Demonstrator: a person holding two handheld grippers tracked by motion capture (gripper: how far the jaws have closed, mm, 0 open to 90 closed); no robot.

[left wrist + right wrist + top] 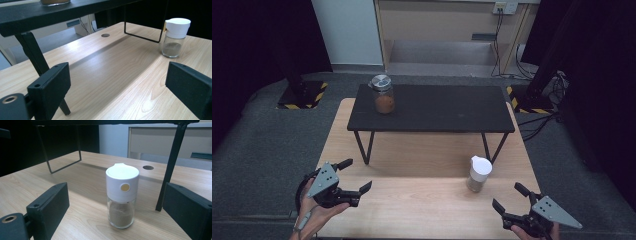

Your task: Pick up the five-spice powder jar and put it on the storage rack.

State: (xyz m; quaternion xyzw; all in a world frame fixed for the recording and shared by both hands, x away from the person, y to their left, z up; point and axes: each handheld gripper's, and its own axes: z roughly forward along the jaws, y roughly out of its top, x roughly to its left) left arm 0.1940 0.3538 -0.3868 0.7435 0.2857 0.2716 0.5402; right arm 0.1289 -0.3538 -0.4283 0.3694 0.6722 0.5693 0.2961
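Observation:
A small glass shaker (479, 173) (175, 37) (122, 198) with a white cap and brownish powder stands upright on the wooden table (422, 205), near the right leg of a black shelf. A glass jar (383, 94) with a metal lid and orange-brown contents sits on the shelf's left end. My left gripper (357, 176) hovers open over the table's front left with nothing between its jaws. My right gripper (509, 196) is open at the front right, pointing at the shaker, a short way from it.
A low black shelf (432, 109) on thin metal legs stands across the table's far half. A round cable hole (105, 35) is in the tabletop under the shelf. Grey carpet surrounds the table; cables and stands lie at the back right.

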